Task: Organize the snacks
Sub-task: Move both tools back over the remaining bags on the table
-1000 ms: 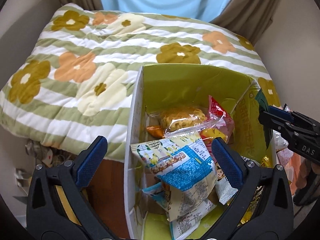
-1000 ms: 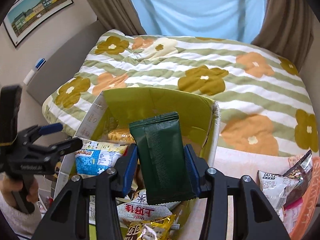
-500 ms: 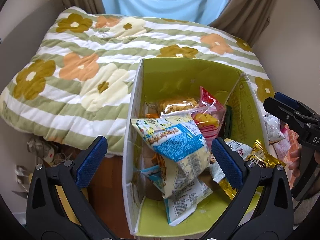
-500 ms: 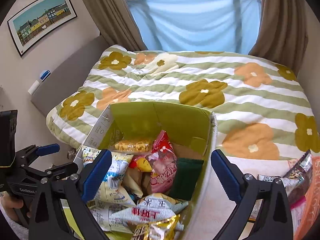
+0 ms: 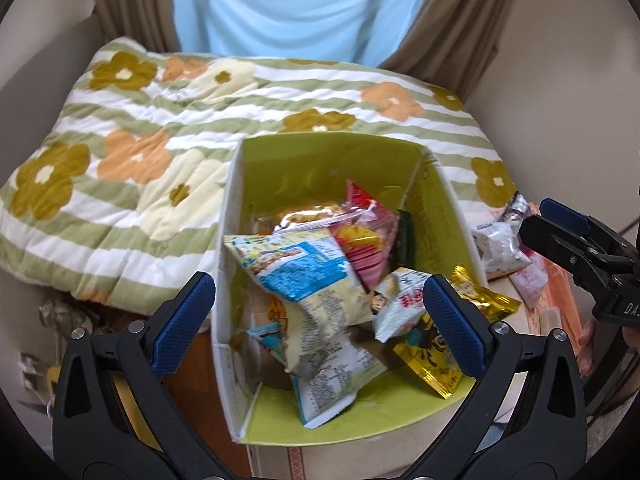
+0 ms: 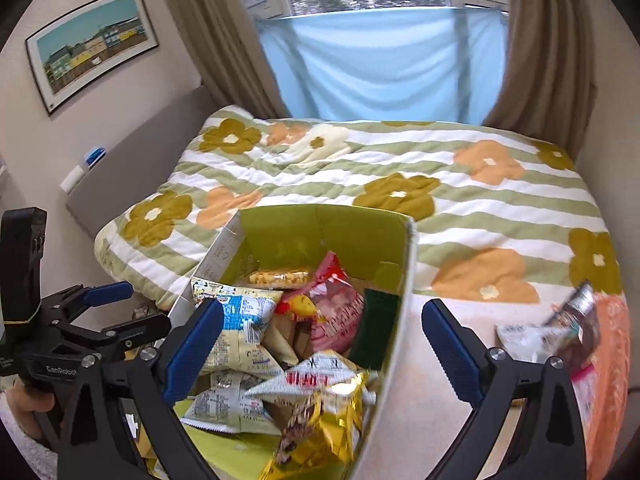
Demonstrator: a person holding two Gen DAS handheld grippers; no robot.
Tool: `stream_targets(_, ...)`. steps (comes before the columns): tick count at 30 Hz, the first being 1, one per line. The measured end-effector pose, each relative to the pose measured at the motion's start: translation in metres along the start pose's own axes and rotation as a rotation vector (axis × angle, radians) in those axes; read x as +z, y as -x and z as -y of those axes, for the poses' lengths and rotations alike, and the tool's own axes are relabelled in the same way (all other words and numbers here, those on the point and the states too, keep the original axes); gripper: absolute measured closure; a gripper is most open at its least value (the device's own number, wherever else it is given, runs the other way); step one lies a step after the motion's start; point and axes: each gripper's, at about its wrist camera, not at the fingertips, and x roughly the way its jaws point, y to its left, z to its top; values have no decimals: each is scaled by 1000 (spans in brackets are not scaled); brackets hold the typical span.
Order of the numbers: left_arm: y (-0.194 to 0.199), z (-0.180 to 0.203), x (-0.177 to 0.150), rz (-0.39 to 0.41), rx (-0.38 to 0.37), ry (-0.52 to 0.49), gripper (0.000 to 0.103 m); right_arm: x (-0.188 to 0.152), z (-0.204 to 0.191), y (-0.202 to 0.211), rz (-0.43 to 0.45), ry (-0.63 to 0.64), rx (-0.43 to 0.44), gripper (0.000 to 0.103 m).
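A bedroom: a bed under a striped floral quilt (image 6: 400, 168) runs back to brown curtains (image 6: 544, 48) and a pale blue cloth (image 6: 384, 64) hung across the window, with a framed picture (image 6: 90, 46) on the wall to the left.

Nearest in the left wrist view, the left tongs (image 5: 316, 312) are spread wide and hold nothing; their blue pads straddle the near left wall of the green cardboard box (image 5: 332, 160), one pad outside it, the other over the snacks. The right tongs (image 6: 322, 346) are likewise wide open and empty, one pad over the box's contents and the other outside its right wall, above bare pale surface.

The box sits with its far edge against the quilt. Inside, packets are piled loosely: a gold packet (image 6: 320, 432) at the near right, hanging over the rim in the left wrist view; a white packet with red lettering (image 6: 316, 376) behind it; a blue and white packet (image 5: 296, 268) towards the left wall; a pink and red packet (image 5: 368, 240) further back; a dark green packet (image 6: 376, 320) standing against the right wall; and a clear bag of yellow snacks (image 6: 280, 278) near the far wall. The upper back wall of the box is bare green.

To the right of the box, well apart from it, more loose packets (image 6: 548, 332) lie beside an orange item (image 6: 608, 360), blurred.
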Motion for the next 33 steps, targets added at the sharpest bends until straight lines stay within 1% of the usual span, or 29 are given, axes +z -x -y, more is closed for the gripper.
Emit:
stream_targets(3, 1, 14, 2, 10, -43, -30, 0, -10, 3, 19, 31, -30, -28, 4)
stream_targets(5, 1, 27, 4, 13, -89, -58, 0, -18, 10, 35, 49, -65, -75, 4)
stream_targets(6, 0, 33, 4, 15, -97, -68, 0, -21, 13, 41, 57, -79, -85, 4)
stream_targets(11, 4, 75, 7, 31, -157, -122, 0, -41, 40, 76, 97, -146, -173, 4)
stream_targets(17, -3, 147, 10, 24, -197, -202, 0, -68, 86, 112, 121, -236, -249, 4)
stream_targets(21, -24, 202, 9, -29, -232, -195, 0, -88, 127, 133, 68, -273, -321, 4)
stream_targets(26, -62, 259, 1, -93, -237, -166, 0, -113, 171, 158, 42, -293, -397, 4)
stream_targets(28, -78, 281, 1, -110, -222, -169, 0, -123, 188, 162, 22, -310, -413, 4)
stream_targets(30, -95, 300, 2, -125, -189, -177, 0, -136, 207, 167, 10, -343, -411, 4)
stream_targets(33, -117, 316, 5, -142, -157, -159, 0, -154, 230, 168, -10, -384, -408, 4)
